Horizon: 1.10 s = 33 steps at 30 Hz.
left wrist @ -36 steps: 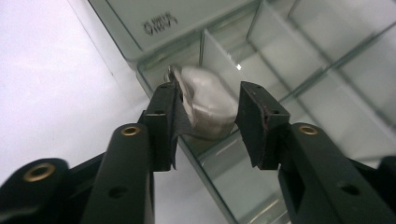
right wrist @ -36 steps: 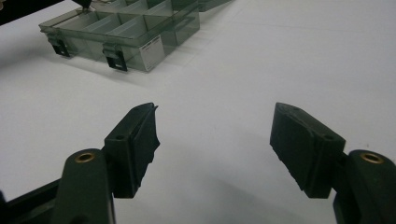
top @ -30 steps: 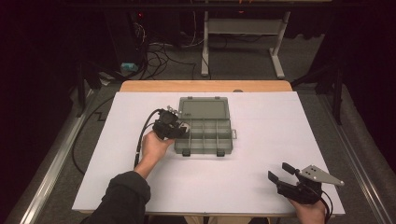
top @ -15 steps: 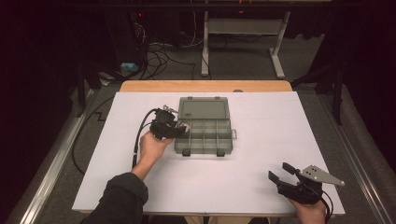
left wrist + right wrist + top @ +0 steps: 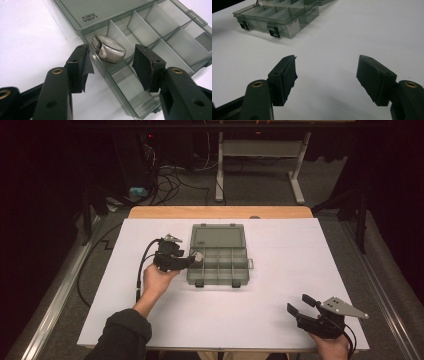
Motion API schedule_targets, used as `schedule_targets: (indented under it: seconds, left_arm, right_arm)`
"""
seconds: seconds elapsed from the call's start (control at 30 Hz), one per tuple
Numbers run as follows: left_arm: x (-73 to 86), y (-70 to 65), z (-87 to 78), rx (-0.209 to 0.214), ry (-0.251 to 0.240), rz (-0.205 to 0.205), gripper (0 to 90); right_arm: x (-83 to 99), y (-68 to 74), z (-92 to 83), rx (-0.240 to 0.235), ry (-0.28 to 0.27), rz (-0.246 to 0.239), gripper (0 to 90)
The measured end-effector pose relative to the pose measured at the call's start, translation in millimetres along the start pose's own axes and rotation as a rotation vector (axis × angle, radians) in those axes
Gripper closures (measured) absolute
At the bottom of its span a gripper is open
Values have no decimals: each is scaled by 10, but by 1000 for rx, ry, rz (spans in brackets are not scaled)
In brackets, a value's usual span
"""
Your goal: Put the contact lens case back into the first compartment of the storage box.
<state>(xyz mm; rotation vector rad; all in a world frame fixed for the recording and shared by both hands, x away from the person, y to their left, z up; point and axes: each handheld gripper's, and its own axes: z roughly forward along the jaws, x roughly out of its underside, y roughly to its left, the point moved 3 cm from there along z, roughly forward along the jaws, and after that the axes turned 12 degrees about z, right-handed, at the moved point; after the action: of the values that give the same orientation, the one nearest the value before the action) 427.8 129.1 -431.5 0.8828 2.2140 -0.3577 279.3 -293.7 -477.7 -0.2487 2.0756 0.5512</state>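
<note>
Left gripper view: left claw point(image 5: 111, 67), jaws just opened, straddles the shiny silver metal ring point(image 5: 109, 49) resting tilted in the smoky translucent plastic organiser box point(image 5: 160, 32); withdrawing carelessly could knock it out.

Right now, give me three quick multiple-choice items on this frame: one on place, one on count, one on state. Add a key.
1. Where does the small silver piece lie?
A. In an end compartment of the organizer box
B. On the white table
C. On the box's lid

2. How many black latches show on the box's front wall in the right gripper view?
A. None
B. Two
C. Five

3. How is the left gripper?
A. Shut on the piece
B. Shut, empty
C. Open, pads clear of the piece

Key: 1 A, it sits inside the walls beside the lid hinge. 2 B, a pair of clasps shows. 3 C, its jaws have just been opening, with gaps on both sides.
</note>
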Motion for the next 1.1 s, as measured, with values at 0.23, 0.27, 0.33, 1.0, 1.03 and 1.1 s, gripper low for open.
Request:
schedule_targets:
  seconds: [0.23, 0.27, 0.33, 1.0, 1.03, 1.1]
  left_arm:
    - [41, -29, -58, 3, -25, 11, 467]
    - [47, -38, -65, 4, -28, 14, 465]
    - [64, -55, -81, 5, -32, 19, 462]
    - [303, -110, -280, 2, -79, 27, 446]
    - [312, -112, -289, -2, -83, 27, 445]
    - [332, -113, -309, -3, -88, 22, 444]
  right_arm:
    - [1, 0, 2, 0, 2, 1, 322]
    - [1, -1, 2, 1, 2, 0, 321]
    - [1, -1, 3, 1, 2, -1, 322]
    - [1, 1, 4, 2, 3, 1, 322]
    - [1, 1, 4, 2, 3, 1, 322]
    - [1, 2, 6, 2, 3, 0, 322]
